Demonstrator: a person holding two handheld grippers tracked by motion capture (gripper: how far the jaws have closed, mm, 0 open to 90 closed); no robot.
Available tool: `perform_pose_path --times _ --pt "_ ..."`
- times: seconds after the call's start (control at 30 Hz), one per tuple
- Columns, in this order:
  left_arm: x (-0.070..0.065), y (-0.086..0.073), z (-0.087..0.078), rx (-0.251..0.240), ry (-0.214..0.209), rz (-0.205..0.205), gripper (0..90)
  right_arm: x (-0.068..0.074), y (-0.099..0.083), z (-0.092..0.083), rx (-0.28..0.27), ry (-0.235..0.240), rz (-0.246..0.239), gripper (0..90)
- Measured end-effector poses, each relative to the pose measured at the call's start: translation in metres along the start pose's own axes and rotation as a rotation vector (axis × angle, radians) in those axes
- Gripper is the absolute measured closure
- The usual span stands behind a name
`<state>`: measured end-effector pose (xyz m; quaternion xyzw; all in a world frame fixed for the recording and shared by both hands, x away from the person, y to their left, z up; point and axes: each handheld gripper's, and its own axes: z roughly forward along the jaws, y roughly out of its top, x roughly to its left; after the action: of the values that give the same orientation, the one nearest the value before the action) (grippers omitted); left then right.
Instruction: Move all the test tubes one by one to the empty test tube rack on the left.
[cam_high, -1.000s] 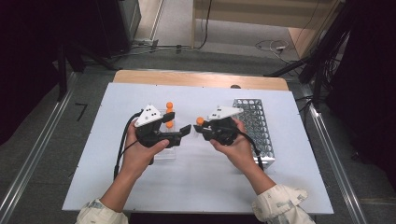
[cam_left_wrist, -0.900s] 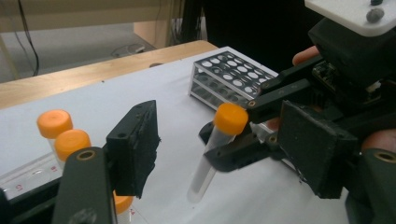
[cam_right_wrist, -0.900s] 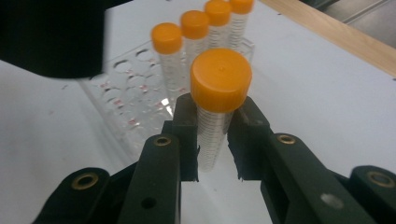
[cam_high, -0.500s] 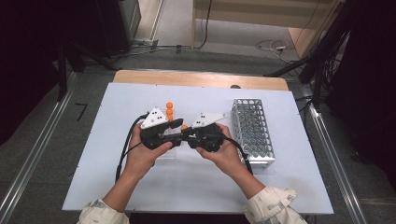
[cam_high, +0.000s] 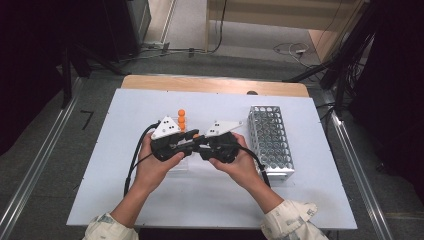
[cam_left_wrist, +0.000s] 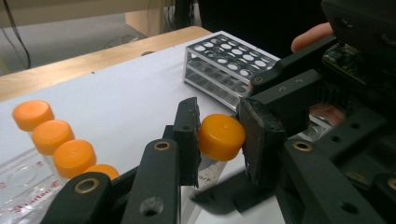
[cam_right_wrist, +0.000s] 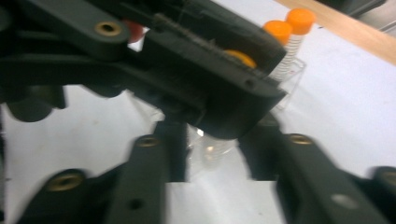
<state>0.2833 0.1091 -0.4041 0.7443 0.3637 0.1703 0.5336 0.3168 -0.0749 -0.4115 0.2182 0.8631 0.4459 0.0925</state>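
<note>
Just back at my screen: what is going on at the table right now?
A person holds a tool in each hand, the two meeting mid-table. The left tool is clamped on the orange cap of a clear tube. The right tool straddles the tube's lower end, its jaws just opening. More capped tubes stand nearby; the metal rack waits alongside.

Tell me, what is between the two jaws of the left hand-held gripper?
In the left gripper view, an orange-capped tube sits between its jaws, which have just closed on the cap.
</note>
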Motion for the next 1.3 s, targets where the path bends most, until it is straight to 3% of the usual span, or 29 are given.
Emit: perform_pose_path --times 0.17,0.37,0.67,0.93,1.13,1.3 --pt "0.005 0.007 -0.012 -0.042 0.01 -0.012 70.3 0.001 -0.003 -0.003 -0.008 0.015 0.014 36.0" --pt "0.012 0.017 -0.031 -0.095 0.022 -0.035 70.3 -0.007 -0.013 -0.016 -0.047 0.025 0.069 25.0" --pt "0.02 0.007 -0.031 -0.086 0.057 -0.068 70.2 -0.015 -0.023 -0.03 -0.067 -0.008 0.096 22.7" --pt "0.029 -0.009 -0.026 -0.046 0.083 -0.087 70.2 -0.018 -0.027 -0.037 -0.072 -0.021 0.107 22.7" --pt "0.029 -0.021 -0.017 0.008 0.105 -0.068 70.2 -0.019 -0.029 -0.04 -0.076 -0.027 0.112 22.8" --pt "0.027 -0.024 -0.014 0.021 0.118 -0.054 70.1 -0.019 -0.029 -0.04 -0.077 -0.026 0.11 22.8"
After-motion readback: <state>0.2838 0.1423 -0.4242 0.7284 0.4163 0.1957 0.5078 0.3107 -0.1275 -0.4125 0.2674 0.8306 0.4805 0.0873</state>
